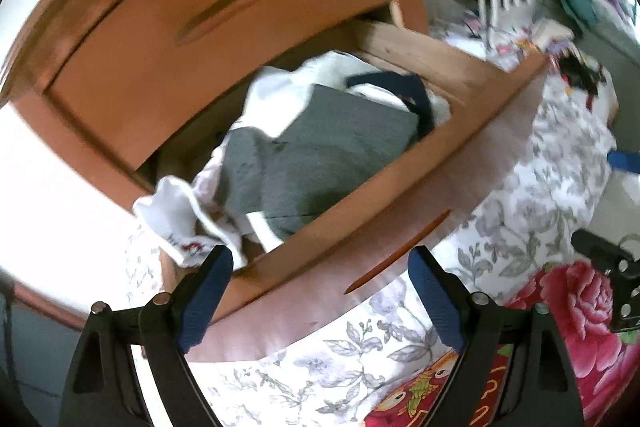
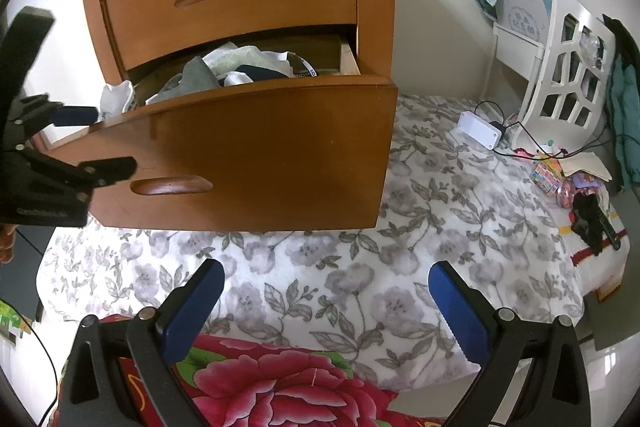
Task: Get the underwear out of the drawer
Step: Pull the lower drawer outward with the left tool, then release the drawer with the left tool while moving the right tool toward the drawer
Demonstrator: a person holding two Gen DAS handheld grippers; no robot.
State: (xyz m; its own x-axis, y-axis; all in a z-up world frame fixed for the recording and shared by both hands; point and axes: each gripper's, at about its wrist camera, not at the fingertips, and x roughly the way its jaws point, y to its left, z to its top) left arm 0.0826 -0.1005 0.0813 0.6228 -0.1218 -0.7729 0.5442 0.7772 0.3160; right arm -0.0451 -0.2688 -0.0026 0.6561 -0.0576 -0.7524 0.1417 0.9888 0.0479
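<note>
Presently: drawer (image 2: pixel 240 143) pulled out over floral bed (image 2: pixel 440 211). Underwear (image 1: pixel 192 227), white, draped over drawer's near corner, at 11 o'clock of left tongs (image 1: pixel 320 267). Left tongs apart, empty. Right tongs (image 2: pixel 326 287) apart, empty, above bed.

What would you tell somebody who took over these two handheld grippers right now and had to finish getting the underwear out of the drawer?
Left gripper: jaws open and empty, poised at the front left corner of the lower drawer.
Right gripper: jaws open and empty, held back over the floral bedspread.
Things: the drawer holds a heap of clothes. A white garment spills over the left corner, and a grey garment lies on top mid-drawer.
Done: the drawer is pulled out.
Left: nothing is gripped or out yet. Pick the underwear, probably the white piece nearest the left jaws, close on it and lift it clear.
</note>
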